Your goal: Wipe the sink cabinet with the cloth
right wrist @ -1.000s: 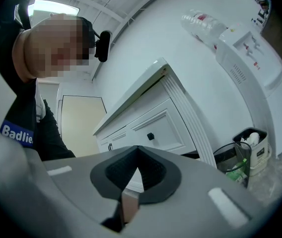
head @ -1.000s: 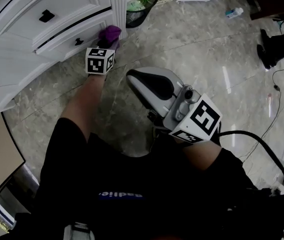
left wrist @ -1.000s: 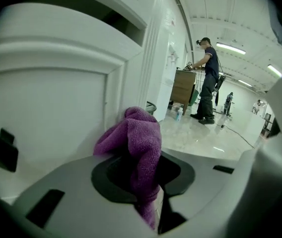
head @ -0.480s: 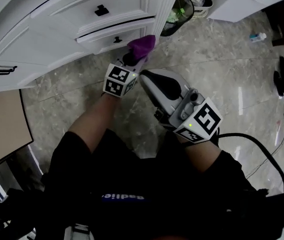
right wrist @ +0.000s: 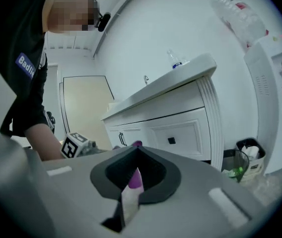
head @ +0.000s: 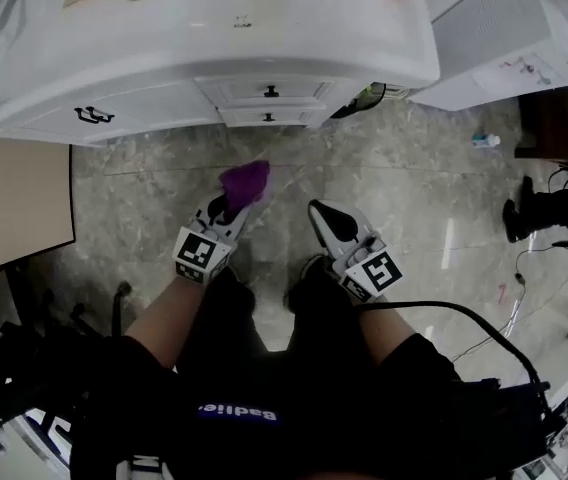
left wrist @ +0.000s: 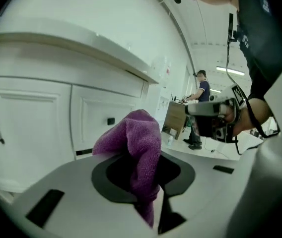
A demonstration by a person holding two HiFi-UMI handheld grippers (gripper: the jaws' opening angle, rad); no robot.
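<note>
— Purple cloth (head: 246, 182): where do we have it?
— Clamped in the left gripper (head: 226, 211). The jaws grasp its lower fold, and the rest bunches up beyond the tips. It hangs over the floor (head: 414, 198), apart from the cabinet (head: 214, 48).
— Which way does the cabinet lie from that gripper?
— Straight ahead of the jaws. Its front runs left to right across our line of reach, so we judge that the long axis of any stroke follows that front edge. The cloth is roughly in line with the drawers (head: 271, 92) at the middle of the front.
— Which gripper is nearer?
— The left, slightly. The right gripper (head: 326, 216) sits just beside it with its jaws closed together. We can make out nothing grasped between them.
— Count.
— One cloth, one cabinet, two grippers. Two small drawers, one above the other.
— What does the coming move call for?
— We judge that the left gripper goes forward until the cloth touches the front, then sweeps sideways.
</note>
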